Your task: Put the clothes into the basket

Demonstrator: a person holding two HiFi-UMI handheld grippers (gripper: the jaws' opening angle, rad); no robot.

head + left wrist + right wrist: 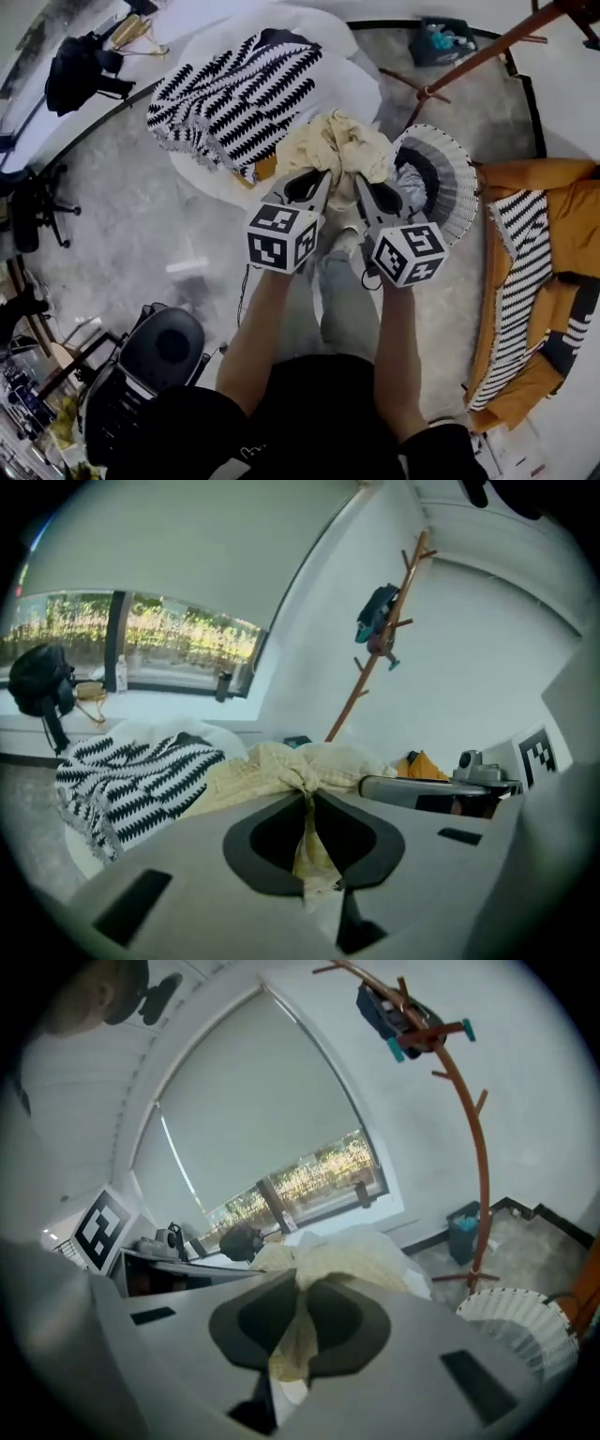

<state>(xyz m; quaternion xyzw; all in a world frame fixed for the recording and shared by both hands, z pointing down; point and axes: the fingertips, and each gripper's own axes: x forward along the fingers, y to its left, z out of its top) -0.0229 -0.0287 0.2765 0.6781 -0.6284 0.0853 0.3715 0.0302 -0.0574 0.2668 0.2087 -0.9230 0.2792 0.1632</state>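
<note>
Pale yellow crumpled garment (334, 141) in the air, both left gripper (312, 184) and right gripper (373, 193) clamped on it. Not yet in white pleated round basket (457, 184) just beside. Black-and-white zigzag garment (234, 94) on white surface, likely also to go.

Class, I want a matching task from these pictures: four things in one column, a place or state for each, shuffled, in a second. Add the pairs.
1 cream garment
2 zigzag garment
3 pleated basket
4 coat stand

A on the floor, at the head view's right
B clamped in left gripper and right gripper
C brown, with pegs
D spread on a white surface

Pairs: 1-B, 2-D, 3-A, 4-C
</note>
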